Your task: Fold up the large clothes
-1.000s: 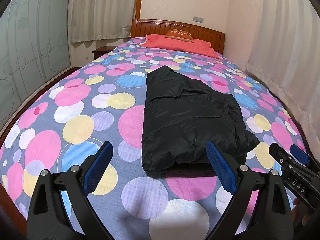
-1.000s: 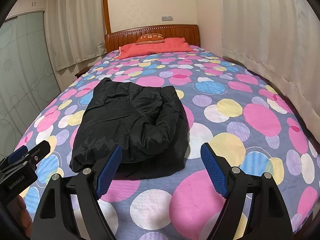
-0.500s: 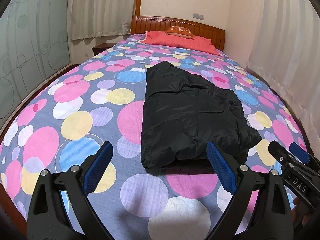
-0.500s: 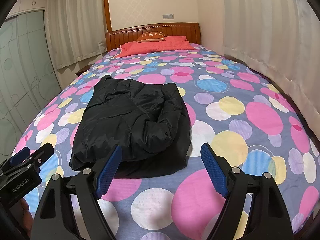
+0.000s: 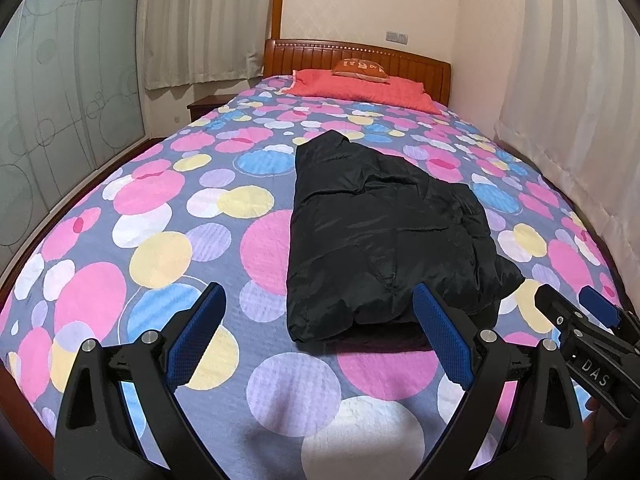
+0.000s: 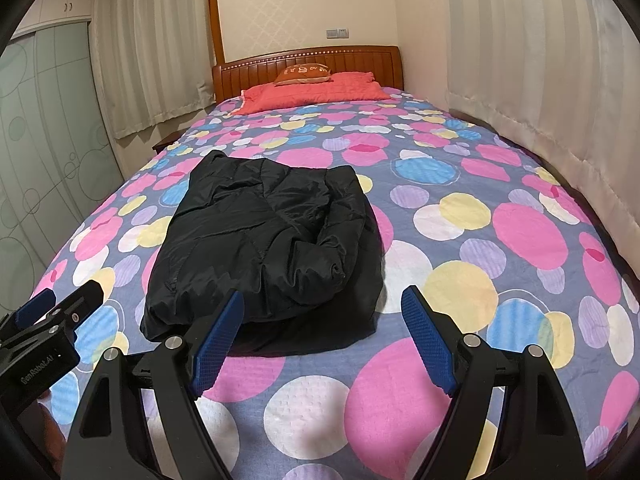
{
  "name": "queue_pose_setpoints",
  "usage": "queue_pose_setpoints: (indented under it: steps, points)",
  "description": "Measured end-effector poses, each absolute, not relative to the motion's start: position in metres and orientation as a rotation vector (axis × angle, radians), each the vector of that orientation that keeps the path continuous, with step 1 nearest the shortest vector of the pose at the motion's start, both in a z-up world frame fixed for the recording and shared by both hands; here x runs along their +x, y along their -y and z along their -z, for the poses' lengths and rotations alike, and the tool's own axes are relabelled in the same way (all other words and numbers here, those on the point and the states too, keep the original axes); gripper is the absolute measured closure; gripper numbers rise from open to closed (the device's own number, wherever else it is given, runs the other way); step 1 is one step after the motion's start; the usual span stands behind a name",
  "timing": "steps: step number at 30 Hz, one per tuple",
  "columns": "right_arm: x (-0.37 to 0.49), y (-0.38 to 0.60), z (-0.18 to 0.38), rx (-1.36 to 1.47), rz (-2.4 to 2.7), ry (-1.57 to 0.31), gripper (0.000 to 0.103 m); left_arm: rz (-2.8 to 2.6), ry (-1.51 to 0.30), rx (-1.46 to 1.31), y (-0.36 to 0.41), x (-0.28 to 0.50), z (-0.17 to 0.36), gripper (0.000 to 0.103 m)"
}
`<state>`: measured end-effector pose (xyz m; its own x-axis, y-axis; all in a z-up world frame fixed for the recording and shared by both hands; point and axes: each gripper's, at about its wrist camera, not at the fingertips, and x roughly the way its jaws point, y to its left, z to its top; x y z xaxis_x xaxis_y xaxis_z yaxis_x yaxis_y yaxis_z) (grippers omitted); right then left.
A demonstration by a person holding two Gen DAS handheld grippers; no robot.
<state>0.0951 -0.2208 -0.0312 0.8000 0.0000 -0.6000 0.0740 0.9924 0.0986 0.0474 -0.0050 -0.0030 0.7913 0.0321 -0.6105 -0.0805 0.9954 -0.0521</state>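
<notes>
The jacket (image 5: 384, 236) is plain black. The bedspread (image 5: 168, 216) is grey-purple with pink, yellow, blue, lilac and white circles. The pillow (image 5: 360, 90) is coral red, the headboard (image 5: 304, 56) reddish-brown.

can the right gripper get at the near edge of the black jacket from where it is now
Probably yes. The right gripper hangs with its jaws open just short of the black jacket, and only bare bedspread lies between them. The left gripper sits off to the side, out of the way.
</notes>
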Motion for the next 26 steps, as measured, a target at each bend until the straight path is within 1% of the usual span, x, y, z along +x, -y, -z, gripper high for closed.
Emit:
queue_pose_setpoints:
  steps: [2,3,4,8,16,21,26]
  points:
    - [0.095,0.221,0.031,0.119,0.039,-0.644,0.023,-0.065,-0.651,-0.072,0.006,0.047,0.001,0.007]
    - [0.095,0.221,0.031,0.118,0.038,-0.645,0.023,-0.068,-0.645,-0.071,0.007,0.045,0.000,0.003]
    - [0.095,0.221,0.031,0.118,0.039,-0.645,0.023,-0.072,-0.638,-0.069,0.007,0.044,-0.001,0.002]
    - [0.095,0.220,0.032,0.117,0.036,-0.647,0.023,-0.095,-0.614,-0.065,0.009,0.042,-0.004,0.002]
    - [0.096,0.219,0.037,0.120,0.030,-0.656,0.023,-0.130,-0.689,-0.066,0.010,0.046,0.009,0.002]
    - [0.097,0.220,0.037,0.120,0.032,-0.655,0.023,-0.119,-0.657,-0.084,0.008,0.045,0.012,0.002]
    - [0.102,0.231,0.044,0.129,0.049,-0.667,0.023,-0.099,-0.675,-0.078,0.006,0.052,0.018,0.002]
